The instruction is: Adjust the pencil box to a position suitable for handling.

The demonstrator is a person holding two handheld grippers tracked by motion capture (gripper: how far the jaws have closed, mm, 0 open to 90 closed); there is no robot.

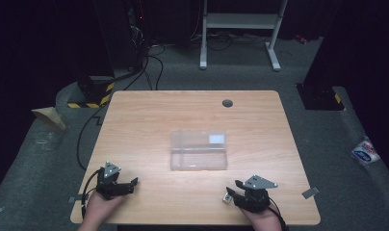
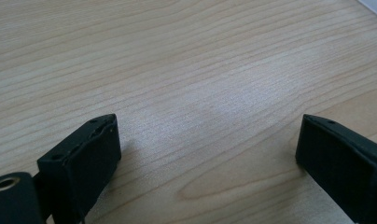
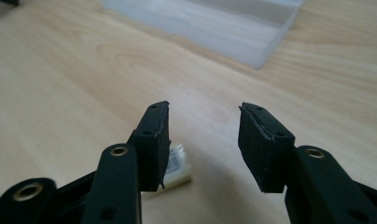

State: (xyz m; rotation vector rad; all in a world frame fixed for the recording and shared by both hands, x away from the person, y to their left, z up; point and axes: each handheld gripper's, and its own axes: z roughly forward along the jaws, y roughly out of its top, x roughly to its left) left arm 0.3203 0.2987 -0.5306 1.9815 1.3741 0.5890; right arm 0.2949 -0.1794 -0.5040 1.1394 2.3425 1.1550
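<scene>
In the high view, the right gripper [image 1: 232,191] sits at the lower right of the wooden table [image 1: 149,115], its jaws parted with nothing between them. A small white object [image 1: 226,198] lies on the table just beside its jaw tips; in the right gripper view the same piece [image 3: 177,169] shows at the lower centre, partly hidden behind the left-hand jaw and outside the gap. The left gripper [image 1: 126,185] rests at the lower left of the high view, jaws wide apart over bare wood. A clear plastic box [image 1: 199,149] lies near the table's centre, well apart from both grippers.
</scene>
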